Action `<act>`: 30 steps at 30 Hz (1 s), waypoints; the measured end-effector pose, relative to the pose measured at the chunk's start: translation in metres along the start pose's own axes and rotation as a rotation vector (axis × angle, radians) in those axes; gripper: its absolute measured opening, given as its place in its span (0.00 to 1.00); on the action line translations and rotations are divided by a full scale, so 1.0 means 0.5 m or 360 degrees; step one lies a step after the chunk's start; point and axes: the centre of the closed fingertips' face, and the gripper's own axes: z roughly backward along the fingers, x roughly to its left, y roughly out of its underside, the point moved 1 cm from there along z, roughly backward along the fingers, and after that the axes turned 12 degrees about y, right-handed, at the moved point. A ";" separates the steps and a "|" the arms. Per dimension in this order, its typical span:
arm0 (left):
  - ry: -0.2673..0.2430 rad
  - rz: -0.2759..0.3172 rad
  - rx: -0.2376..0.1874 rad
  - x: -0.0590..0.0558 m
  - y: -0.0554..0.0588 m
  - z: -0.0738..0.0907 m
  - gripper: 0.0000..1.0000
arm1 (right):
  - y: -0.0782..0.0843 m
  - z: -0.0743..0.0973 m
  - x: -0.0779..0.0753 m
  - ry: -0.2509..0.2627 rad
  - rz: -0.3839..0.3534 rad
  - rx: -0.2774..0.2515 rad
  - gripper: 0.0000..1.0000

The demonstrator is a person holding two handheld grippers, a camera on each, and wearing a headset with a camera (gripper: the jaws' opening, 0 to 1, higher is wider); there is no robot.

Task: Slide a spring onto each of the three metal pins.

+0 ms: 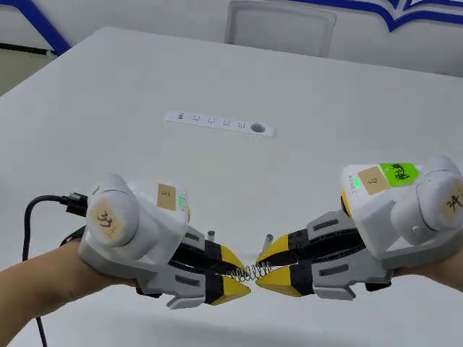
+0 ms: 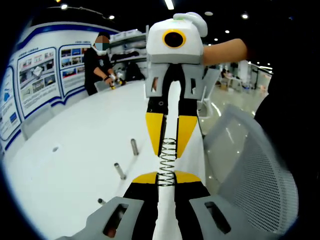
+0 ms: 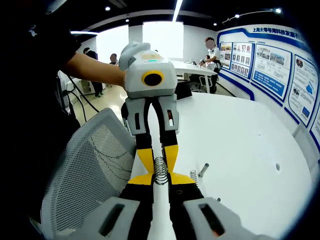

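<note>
Near the front of the white desk (image 1: pixel 145 87), the left tongs (image 1: pixel 239 279) and the right tongs (image 1: pixel 262 270) meet tip to tip, each squeezed tight on one end of the spring (image 1: pixel 250 273), while a left pin (image 1: pixel 211 236) and a right pin (image 1: pixel 268 239) stand just behind, and a power strip (image 1: pixel 219 122) lies farther back.

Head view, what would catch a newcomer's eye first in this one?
The small spring comes first, held between two yellow-tipped tools that meet tip to tip low in the middle: the left tool and the right tool. Just behind them a metal pin and a second pin stand on the white table, with a white power strip farther back.
</note>
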 end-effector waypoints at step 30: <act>-0.0107 0.0137 -0.0118 0.027 -0.005 0.014 0.20 | -0.057 -0.002 -0.020 0.0080 -0.0162 -0.0156 0.11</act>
